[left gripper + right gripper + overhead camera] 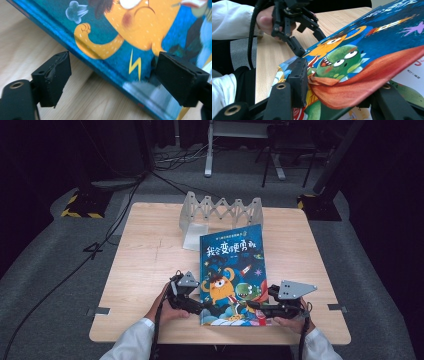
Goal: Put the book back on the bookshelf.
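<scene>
While the right gripper pinched the book's raised cover, the left gripper gaped, holding nothing; it needed a steadying press beside the spine.

Lighting: overhead light falling on table, surroundings staying near-black. High view looking soft, low-res. Book cover picking up glare nr its lower edge, blurring there. Close claw pads going slightly out of focus.

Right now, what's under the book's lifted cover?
Under the cover a white inner page with a green figure shows at the right gripper. The rest of the page is covered.
</scene>
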